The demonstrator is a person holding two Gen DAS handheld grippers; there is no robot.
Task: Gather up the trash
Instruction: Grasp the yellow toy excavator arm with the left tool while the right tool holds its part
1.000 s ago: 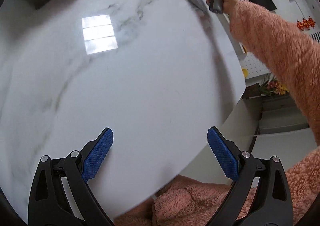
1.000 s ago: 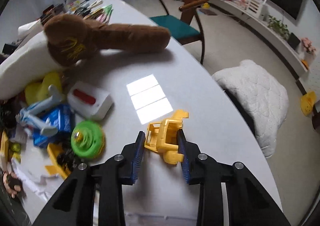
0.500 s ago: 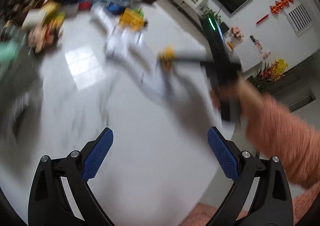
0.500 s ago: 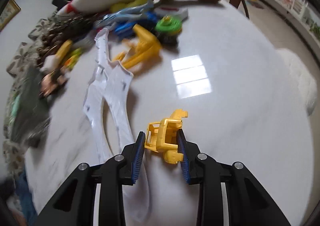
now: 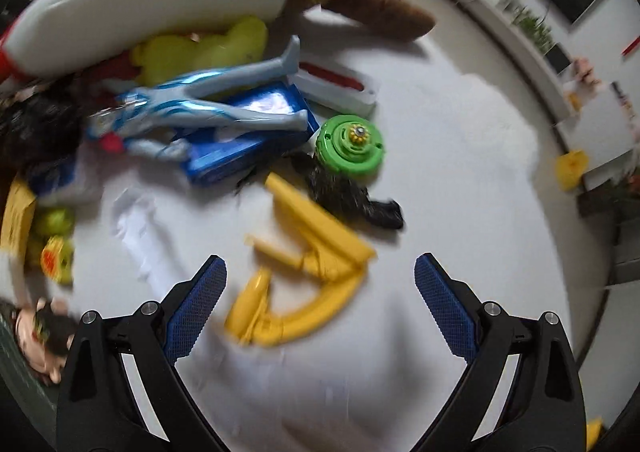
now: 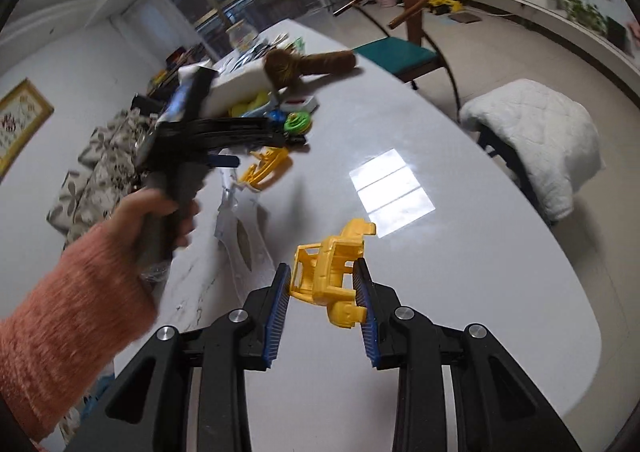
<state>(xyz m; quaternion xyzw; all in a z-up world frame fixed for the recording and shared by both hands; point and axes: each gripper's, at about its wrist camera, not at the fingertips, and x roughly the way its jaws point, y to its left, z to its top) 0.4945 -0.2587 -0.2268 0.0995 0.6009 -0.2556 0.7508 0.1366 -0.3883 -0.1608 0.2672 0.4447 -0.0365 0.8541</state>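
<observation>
**Right wrist: one yellow piece in hand, the pile not yet cleared**

Right wrist view shows my right gripper [image 6: 322, 288] closed partway on a yellow plastic toy-cab piece [image 6: 330, 272]; both blue pads press its sides and it hangs clear above the white marble table [image 6: 460, 252]; I judge that one item as collected but not yet dropped anywhere, since no bin or bag shows in either view.

My left gripper [image 5: 316, 308] stands wide open with nothing between its pads; it points steeply down over a yellow curved toy frame [image 5: 304, 280], which lies flat on the table just ahead of the fingertips; I take that as the likely next pick, though the blur keeps me from saying how close the pads are to it.

Most of the work is left, as I read it; the heap beyond holds a green spinning top [image 5: 350, 143], a blue-and-silver action figure [image 5: 208, 107], a blue packet [image 5: 248, 131], a black furry toy [image 5: 344, 195], and a white flat cut-out sheet [image 6: 240, 228] nearer me; which of these counts as trash I cannot tell.
</observation>
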